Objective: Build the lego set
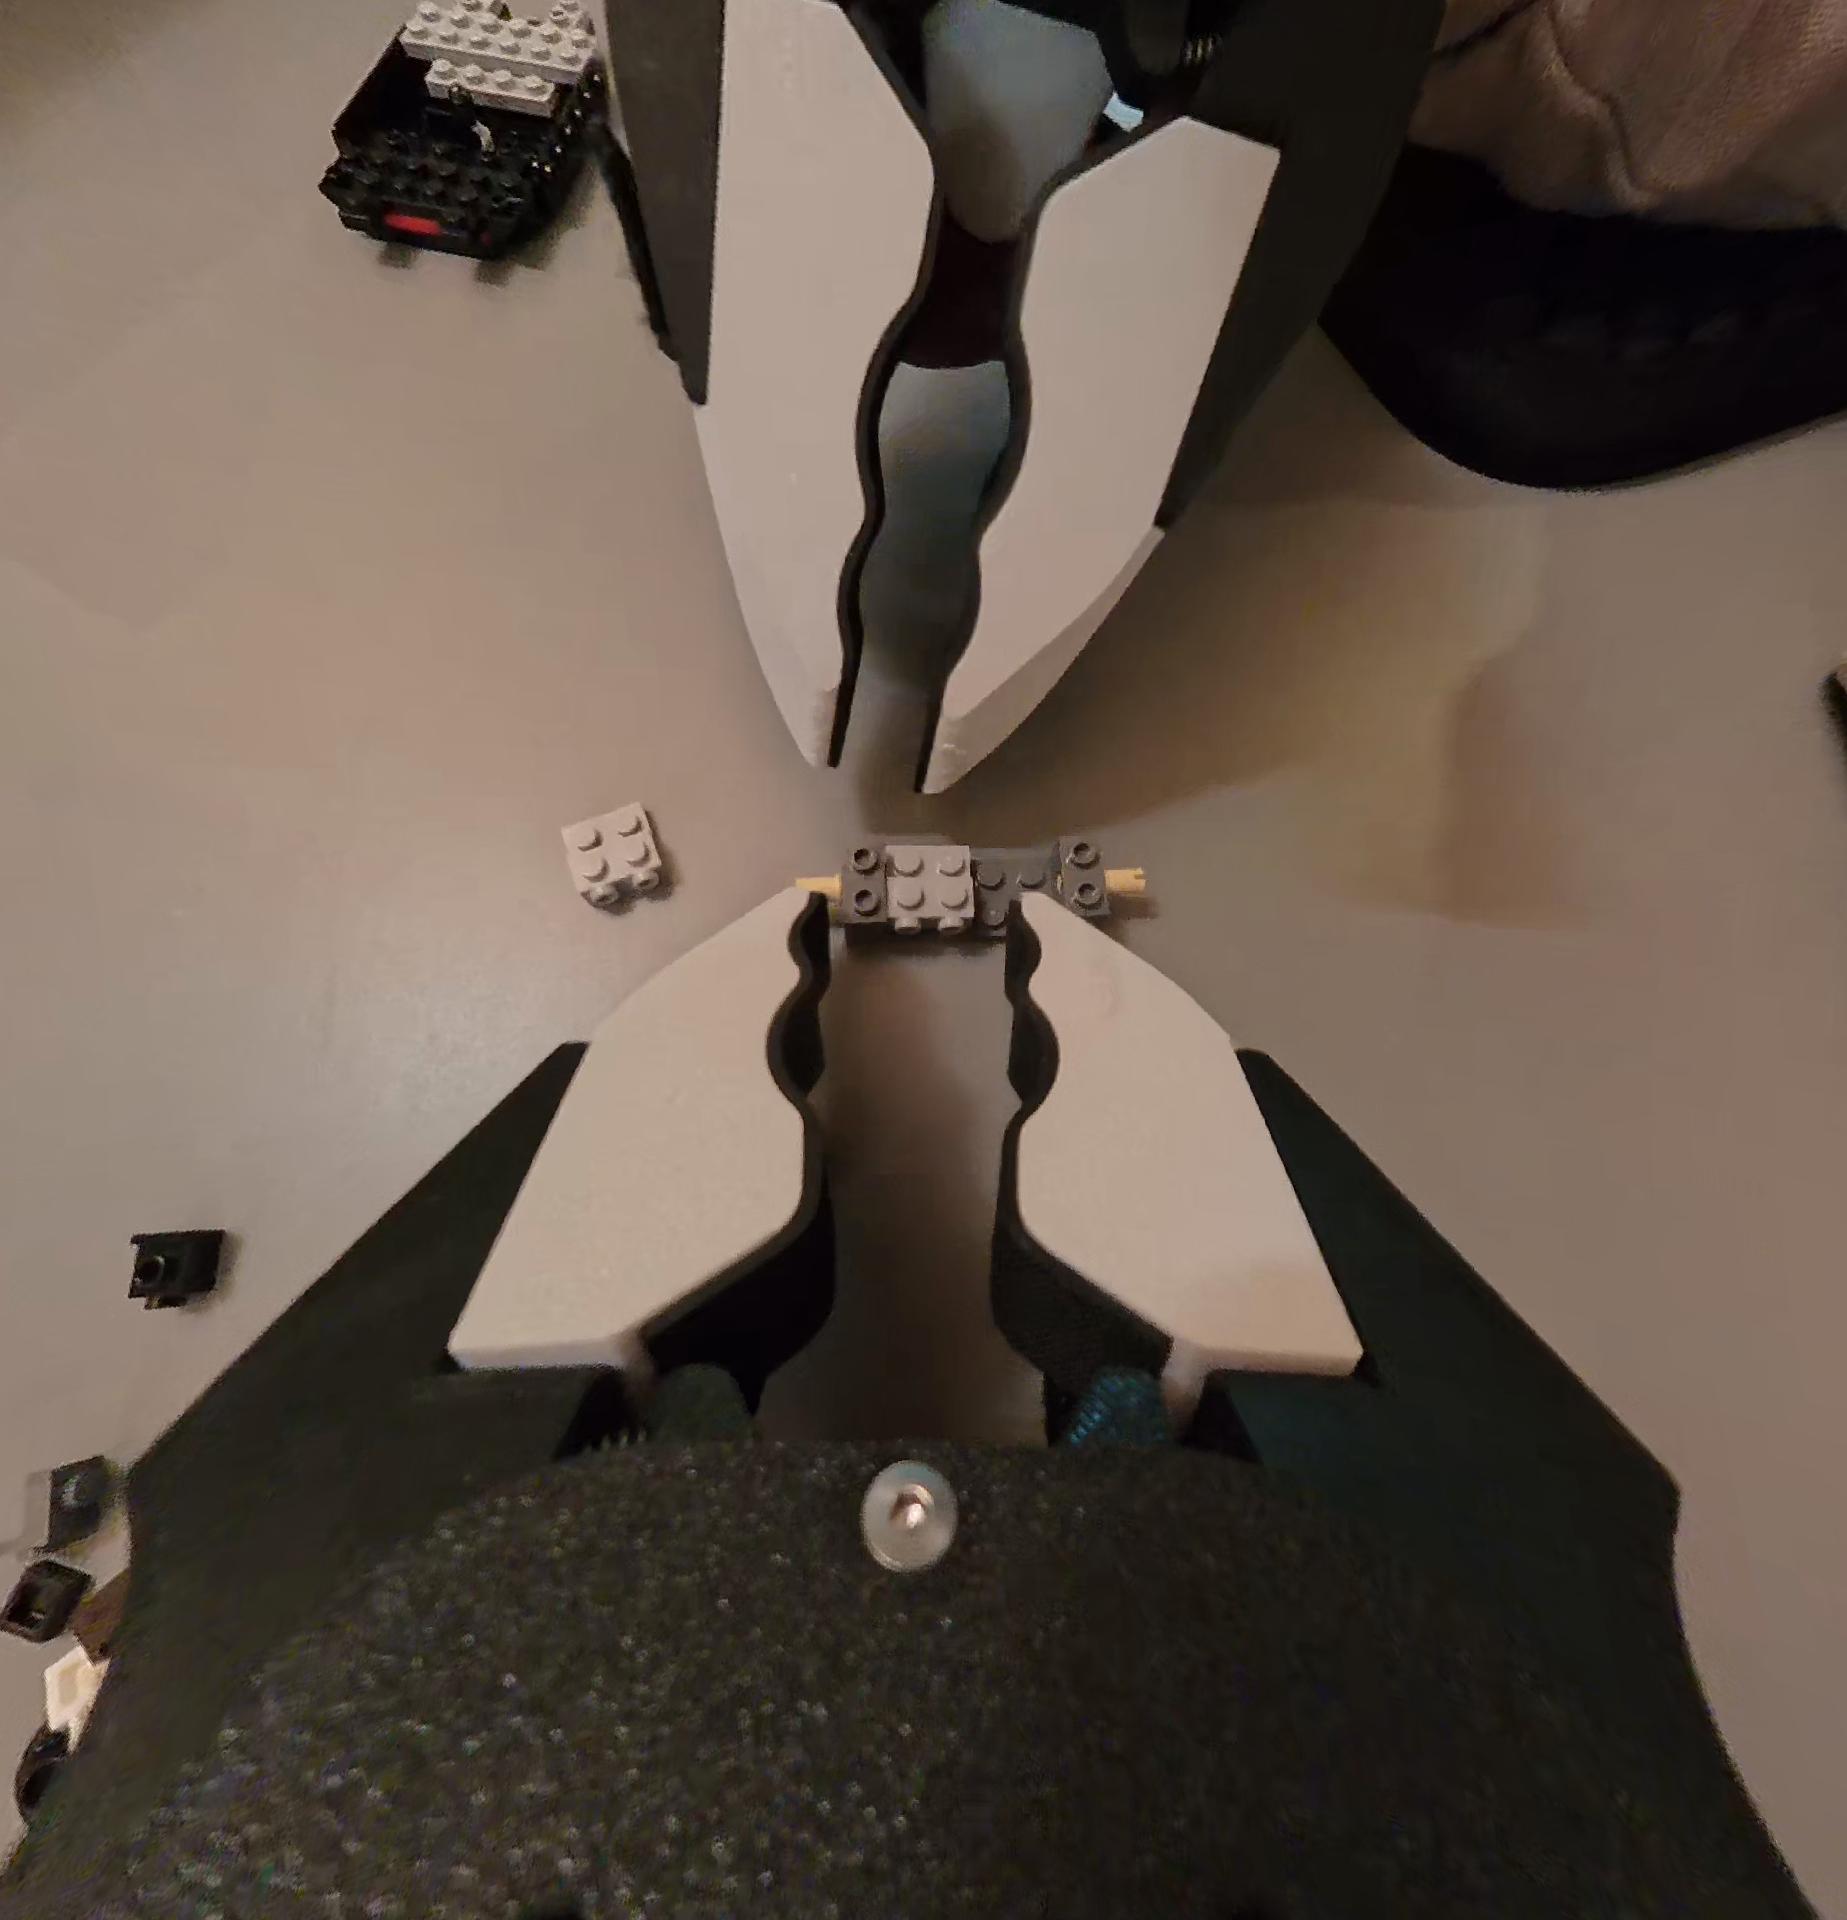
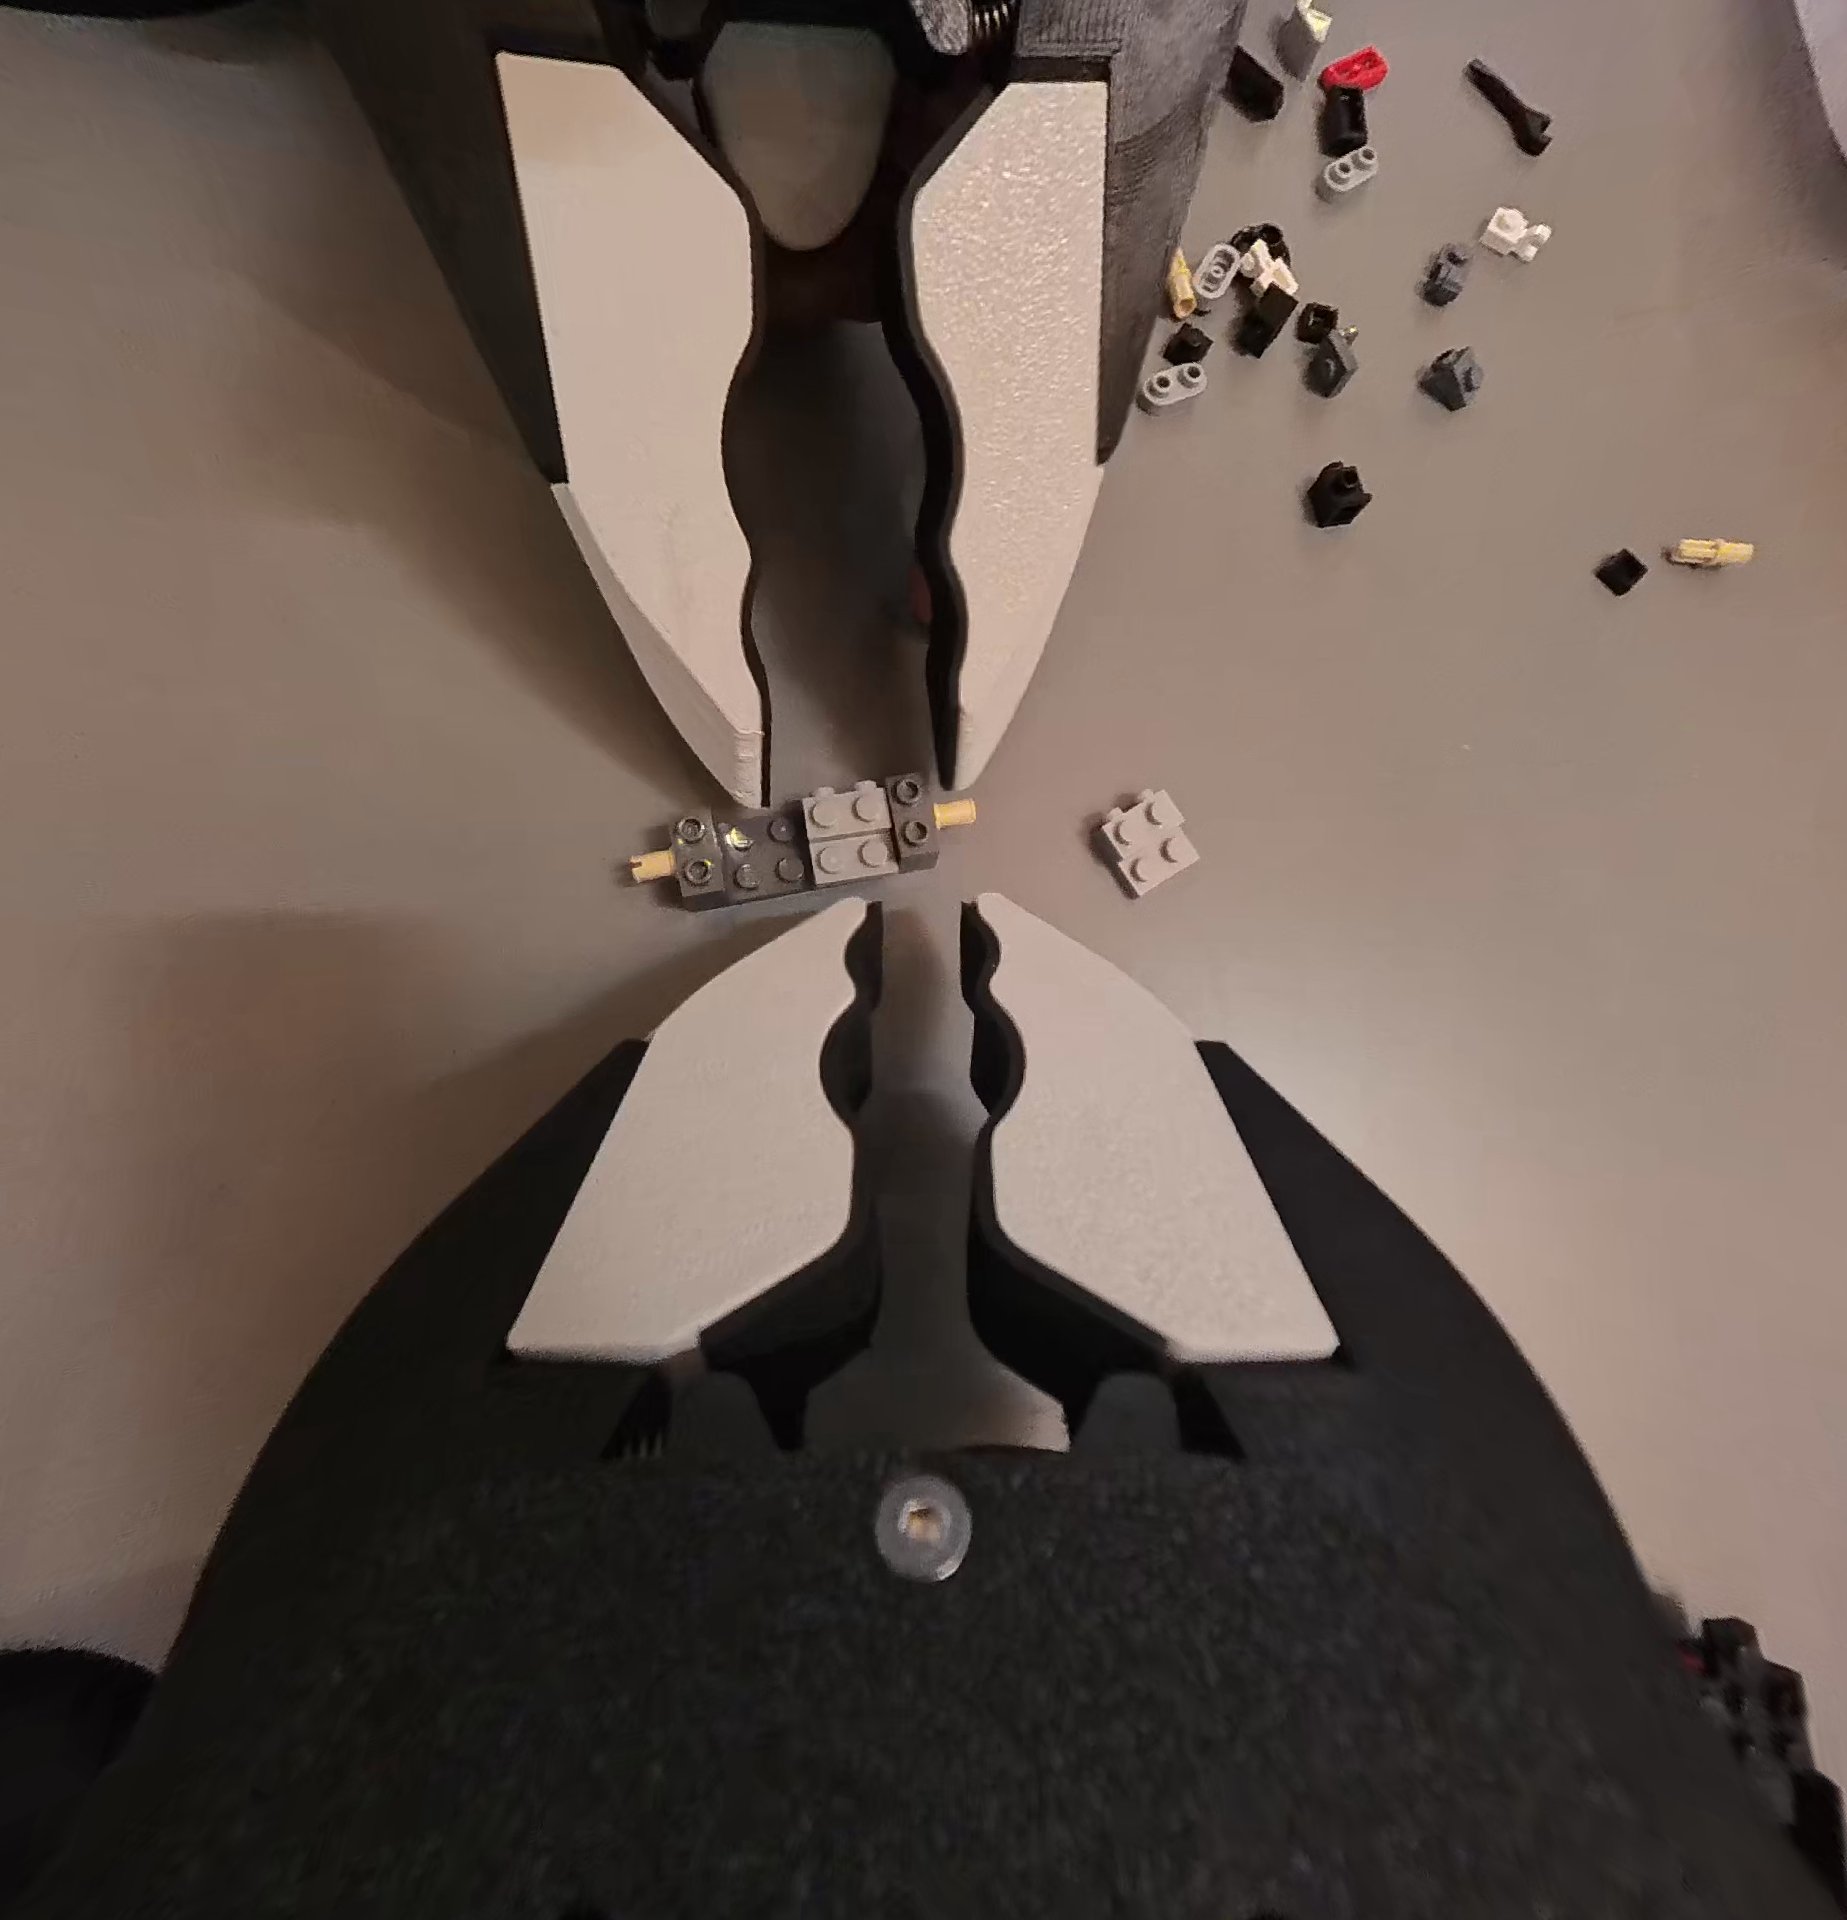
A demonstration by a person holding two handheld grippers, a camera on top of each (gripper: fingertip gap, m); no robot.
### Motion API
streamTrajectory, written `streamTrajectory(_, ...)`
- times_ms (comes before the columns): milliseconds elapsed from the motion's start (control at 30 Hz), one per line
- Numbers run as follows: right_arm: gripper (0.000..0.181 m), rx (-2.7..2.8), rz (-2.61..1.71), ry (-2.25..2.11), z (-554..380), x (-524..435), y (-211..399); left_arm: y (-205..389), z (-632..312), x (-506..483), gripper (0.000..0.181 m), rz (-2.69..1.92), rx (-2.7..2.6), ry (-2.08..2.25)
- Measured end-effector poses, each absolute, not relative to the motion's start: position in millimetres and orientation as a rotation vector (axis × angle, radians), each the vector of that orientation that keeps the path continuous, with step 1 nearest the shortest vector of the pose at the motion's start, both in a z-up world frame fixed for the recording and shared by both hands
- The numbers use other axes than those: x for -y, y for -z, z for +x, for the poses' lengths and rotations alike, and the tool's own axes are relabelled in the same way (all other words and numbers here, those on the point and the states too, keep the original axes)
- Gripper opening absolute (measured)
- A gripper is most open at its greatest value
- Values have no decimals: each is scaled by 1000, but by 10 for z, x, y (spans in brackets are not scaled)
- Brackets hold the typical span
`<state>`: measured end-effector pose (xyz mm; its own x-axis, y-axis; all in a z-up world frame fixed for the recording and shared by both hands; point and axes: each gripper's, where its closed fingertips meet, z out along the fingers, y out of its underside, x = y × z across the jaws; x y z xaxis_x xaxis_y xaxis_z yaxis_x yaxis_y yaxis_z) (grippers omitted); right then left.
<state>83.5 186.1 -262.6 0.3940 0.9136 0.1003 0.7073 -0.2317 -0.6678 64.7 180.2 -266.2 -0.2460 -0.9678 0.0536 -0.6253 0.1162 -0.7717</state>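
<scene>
Left gripper (image 1: pixel 919 914) with white fingers and wavy black pads, parted to a moderate gap, tips just short of the small dark grey lego axle assembly (image 1: pixel 966 891) topped by a light grey plate, tan pins at both ends. Right gripper (image 2: pixel 921 912) opposite, parted more narrowly, nothing held, tips just short of the same assembly (image 2: pixel 794 844) from the other side. Lies flat on the grey table (image 1: pixel 327 675) between the two pairs of tips; touching or not, cannot tell. Loose light grey two-by-two plate (image 1: pixel 615 862) just beside the assembly, left in the left wrist view, right in the right wrist view (image 2: pixel 1147 840). Only in the left wrist view: black and grey partly built lego model (image 1: pixel 462 135) far left. Only in the right wrist view: scatter of small black, grey, white and red lego pieces (image 2: pixel 1314 291) far right, with a loose tan pin (image 2: pixel 1708 552) nearer.
</scene>
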Motion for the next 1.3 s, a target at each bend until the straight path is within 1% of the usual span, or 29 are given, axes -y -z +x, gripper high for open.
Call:
streamTrajectory(700,14,1402,-2003,-410,771,-1817,2668,2678,719,-1761,29,-1522,-1945,948)
streamTrajectory(833,14,1397,-2006,-412,787,-1808,2667,2683,726,-1769,24,-1517,-1946,932)
streamTrajectory(1067,15,1388,-2009,-419,807,-1800,2671,2683,731,-1765,24,-1512,-1947,929)
streamTrajectory(1300,16,1293,-2029,-470,956,-1813,2548,2682,732,-1765,24,-1508,-1944,925)
